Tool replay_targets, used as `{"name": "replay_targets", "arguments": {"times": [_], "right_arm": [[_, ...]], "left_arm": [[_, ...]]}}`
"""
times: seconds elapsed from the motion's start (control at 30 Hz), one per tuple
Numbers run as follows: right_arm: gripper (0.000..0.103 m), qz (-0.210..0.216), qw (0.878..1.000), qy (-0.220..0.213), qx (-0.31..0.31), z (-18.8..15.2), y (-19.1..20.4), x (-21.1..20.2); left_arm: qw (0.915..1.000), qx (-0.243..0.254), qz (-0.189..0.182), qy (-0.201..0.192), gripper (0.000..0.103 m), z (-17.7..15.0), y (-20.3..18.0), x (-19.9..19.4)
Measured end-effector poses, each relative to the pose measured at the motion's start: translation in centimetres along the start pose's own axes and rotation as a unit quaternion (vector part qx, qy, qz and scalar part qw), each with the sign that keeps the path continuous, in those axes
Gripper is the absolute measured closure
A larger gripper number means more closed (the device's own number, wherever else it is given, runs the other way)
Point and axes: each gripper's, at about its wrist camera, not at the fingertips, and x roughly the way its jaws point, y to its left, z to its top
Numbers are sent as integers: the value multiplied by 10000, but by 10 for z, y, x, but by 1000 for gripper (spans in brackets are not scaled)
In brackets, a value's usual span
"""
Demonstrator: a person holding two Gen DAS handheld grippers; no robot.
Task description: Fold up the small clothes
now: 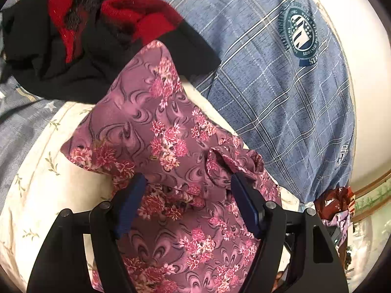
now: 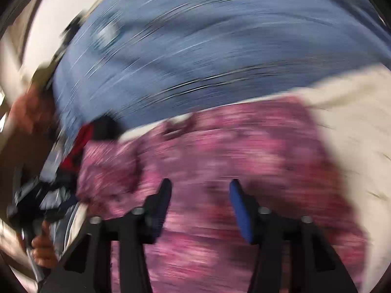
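1. A cream sheet with small leaf sprigs [image 1: 36, 183] covered the bed.
2. A pink floral garment [image 1: 156, 131] lay directly on it.
3. Beyond the garment lay a blue checked cloth [image 1: 281, 92].
4. A black-and-red garment [image 1: 73, 48] touched the floral garment's far end.

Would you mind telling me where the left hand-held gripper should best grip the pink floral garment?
Probably at the raised ruffled fold of the pink floral garment, just ahead of the left hand-held gripper. Come straight forward with the jaws open; that bunched ridge stands proud, while the rest lies flat.

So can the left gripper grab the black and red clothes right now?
Probably not yet. The left gripper is open over the pink flowery cloth; the black and red clothes lie beyond it.
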Motion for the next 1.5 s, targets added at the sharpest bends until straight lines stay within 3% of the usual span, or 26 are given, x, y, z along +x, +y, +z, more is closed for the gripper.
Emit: {"name": "replay_targets", "arguments": {"times": [0.17,0.37,0.4,0.47,0.53,0.7,0.73,0.9,1.0,1.07,1.13,1.23,1.27,1.37,1.4,1.43,1.47,1.5], "right_arm": [[38,-60,9916,281,-1264,5,95,50],[39,-577,9812,253,-1824,7,129,92],[42,-533,9812,227,-1843,7,129,94],[70,-405,9827,147,-1803,8,125,92],[90,-194,9866,165,-1609,14,117,86],[94,266,9975,-177,-631,26,72,47],[100,309,9983,-237,-443,27,62,40],[103,137,9928,-707,959,23,-29,-10],[101,215,9830,-716,1675,17,-78,-24],[94,166,9829,-509,1762,13,-81,-20],[87,334,9876,-258,1515,14,-65,-7],[49,639,9920,-45,1089,21,-30,19],[45,610,9934,38,975,24,-19,30],[45,510,9956,265,744,32,4,63],[47,502,9961,290,669,31,8,69],[66,516,9966,369,521,32,14,76],[99,407,9976,455,311,32,22,80],[99,365,9980,498,145,34,28,81]], "left_arm": [[9999,-76,-36,101,31,-1,8,8],[9995,-223,-188,135,31,-2,12,8],[9995,-214,-175,135,31,-2,12,8],[9996,-193,-176,129,31,-3,10,9],[9997,-151,-164,112,31,-5,7,9],[9997,-72,-162,180,31,-8,1,13],[9996,-55,-195,205,31,-9,0,15],[9989,130,-186,400,31,-15,-10,24],[9986,191,-128,469,31,-19,-15,30],[9986,226,-117,469,31,-20,-16,32],[9987,282,-52,421,31,-21,-18,32],[9985,382,13,383,31,-22,-21,31],[9984,398,2,393,31,-22,-21,31],[9983,396,-40,417,31,-22,-20,31],[9983,392,-51,430,31,-22,-20,32],[9982,388,-69,442,31,-21,-20,32],[9982,380,-87,454,31,-21,-19,32],[9982,368,-109,461,31,-21,-19,31]]}}
